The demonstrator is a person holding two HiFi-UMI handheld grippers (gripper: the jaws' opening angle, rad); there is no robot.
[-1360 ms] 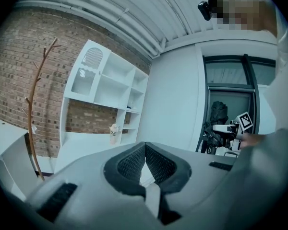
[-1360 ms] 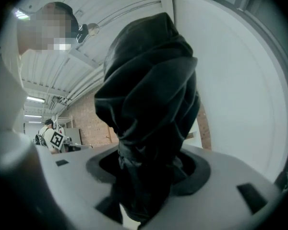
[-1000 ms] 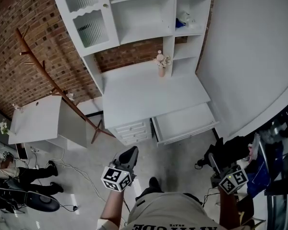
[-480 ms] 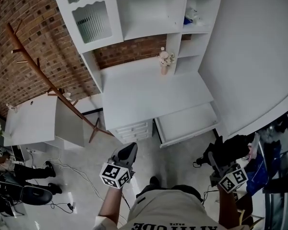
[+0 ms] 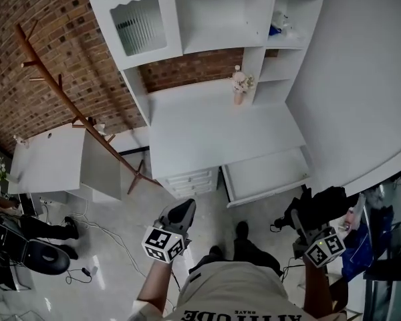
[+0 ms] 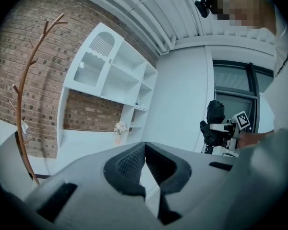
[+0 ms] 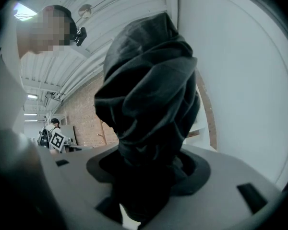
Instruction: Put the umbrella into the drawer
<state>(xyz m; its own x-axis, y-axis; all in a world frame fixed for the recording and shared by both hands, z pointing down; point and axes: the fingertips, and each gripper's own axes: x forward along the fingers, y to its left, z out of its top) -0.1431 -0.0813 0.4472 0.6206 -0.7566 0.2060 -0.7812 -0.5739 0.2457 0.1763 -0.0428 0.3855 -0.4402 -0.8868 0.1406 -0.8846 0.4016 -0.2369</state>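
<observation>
Umbrella (image 7: 149,95) in right tool (image 5: 299,225), clear of drawer (image 5: 267,174)

The room is bright and evenly lit, and shadows are faint. Both gripper views bend and darken at their edges. The umbrella (image 7: 149,104), near the lens, looks underexposed.

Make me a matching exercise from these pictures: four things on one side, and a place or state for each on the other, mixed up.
Things:
1. umbrella
2. drawer
3. left gripper
4. flower vase

States:
A. stands on the desk
B. shut on nothing
C. pulled open below the desk
D. clamped in the right gripper

Pairs: 1-D, 2-C, 3-B, 4-A
</observation>
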